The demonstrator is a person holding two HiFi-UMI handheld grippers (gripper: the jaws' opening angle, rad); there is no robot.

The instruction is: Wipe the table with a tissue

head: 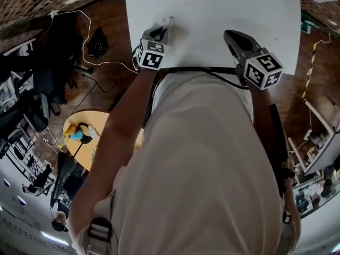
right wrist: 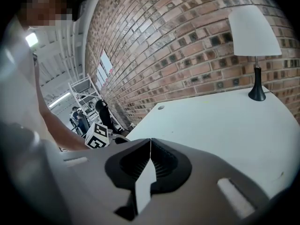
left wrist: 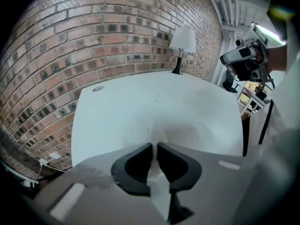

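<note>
The left tongs (left wrist: pixel 154 146) point steeply down at the white table (left wrist: pixel 122 107), near its left front corner. Their jaws are clamped on a white tissue (left wrist: pixel 157 182), which runs as a thin strip between the pads and pokes out past the tips onto the tabletop. Whether it presses flat there is hard to tell. To the right, well apart from the tissue, the right tongs (right wrist: pixel 150 142) hang over the table's front edge with jaws together at the tips. A lamp (right wrist: pixel 255 32) stands at the far edge by the brick wall (left wrist: pixel 70 41).
</note>
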